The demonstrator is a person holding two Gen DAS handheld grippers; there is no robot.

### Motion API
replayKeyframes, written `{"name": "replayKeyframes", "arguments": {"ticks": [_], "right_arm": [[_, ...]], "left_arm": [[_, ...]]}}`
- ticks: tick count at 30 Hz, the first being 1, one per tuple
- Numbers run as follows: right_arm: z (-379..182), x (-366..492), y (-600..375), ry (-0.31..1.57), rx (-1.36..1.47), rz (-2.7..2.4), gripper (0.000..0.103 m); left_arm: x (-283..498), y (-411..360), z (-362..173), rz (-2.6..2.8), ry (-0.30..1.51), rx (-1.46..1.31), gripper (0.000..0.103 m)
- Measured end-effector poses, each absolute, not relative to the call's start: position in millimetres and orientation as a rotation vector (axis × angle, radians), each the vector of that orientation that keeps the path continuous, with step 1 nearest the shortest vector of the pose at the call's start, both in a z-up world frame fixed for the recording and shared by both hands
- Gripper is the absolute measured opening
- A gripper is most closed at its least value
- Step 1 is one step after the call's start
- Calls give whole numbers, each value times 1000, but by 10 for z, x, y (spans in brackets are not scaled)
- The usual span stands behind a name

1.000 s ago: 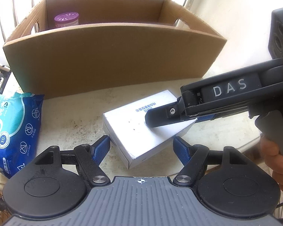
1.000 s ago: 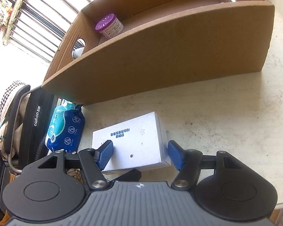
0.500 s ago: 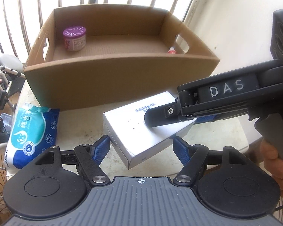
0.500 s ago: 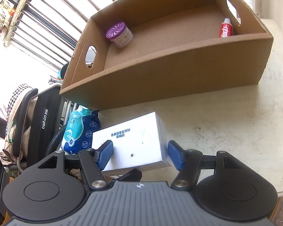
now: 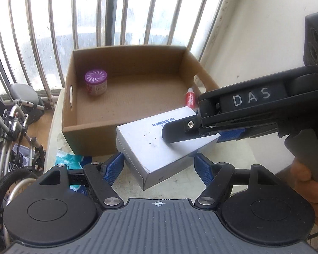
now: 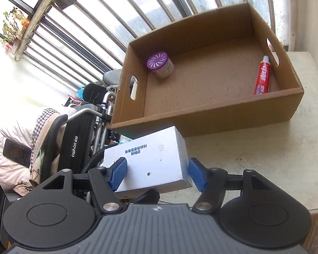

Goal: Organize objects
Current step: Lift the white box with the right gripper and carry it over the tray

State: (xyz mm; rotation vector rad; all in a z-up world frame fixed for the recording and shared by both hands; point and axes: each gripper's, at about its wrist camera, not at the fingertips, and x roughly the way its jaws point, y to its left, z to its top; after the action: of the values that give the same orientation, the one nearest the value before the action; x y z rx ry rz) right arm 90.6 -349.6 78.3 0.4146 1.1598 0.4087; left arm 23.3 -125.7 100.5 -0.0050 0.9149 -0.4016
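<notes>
Barred window behind pale, stained counter (image 6: 254, 158). White rectangular carton (image 6: 150, 160) off counter, lower centre, before open brown cardboard box (image 5: 91, 131). Right tool (image 6: 155, 174) clamped on carton's short sides. Left tool (image 5: 159, 166) straddles corner; contact uncertain. Carton judged light, stiff, crushable, smooth-faced; grip across short sides.

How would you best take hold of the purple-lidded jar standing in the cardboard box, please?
Grip the purple-lidded jar around its round body just under the lid, coming straight down from above. It stands upright near a far corner of the cardboard box, whose tall walls probably block a level approach. Set the tongs across its width, clear of the two nearby walls.
</notes>
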Motion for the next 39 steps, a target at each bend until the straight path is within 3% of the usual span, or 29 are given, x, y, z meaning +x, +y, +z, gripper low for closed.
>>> {"name": "replayKeyframes", "arguments": {"ticks": [8,16,39], "right_arm": [[1272,930,-3475,1099,418,408,68],[1399,1114,-3528,1084,441,411,68],[572,2929,-3901,1246,502,420,68]], "left_arm": [[245,-1257,1391,-397,848,-7,73],[451,-1316,1470,-389,833,-6,73],[2136,-1814,804,-352,1006,-3,73]]}}
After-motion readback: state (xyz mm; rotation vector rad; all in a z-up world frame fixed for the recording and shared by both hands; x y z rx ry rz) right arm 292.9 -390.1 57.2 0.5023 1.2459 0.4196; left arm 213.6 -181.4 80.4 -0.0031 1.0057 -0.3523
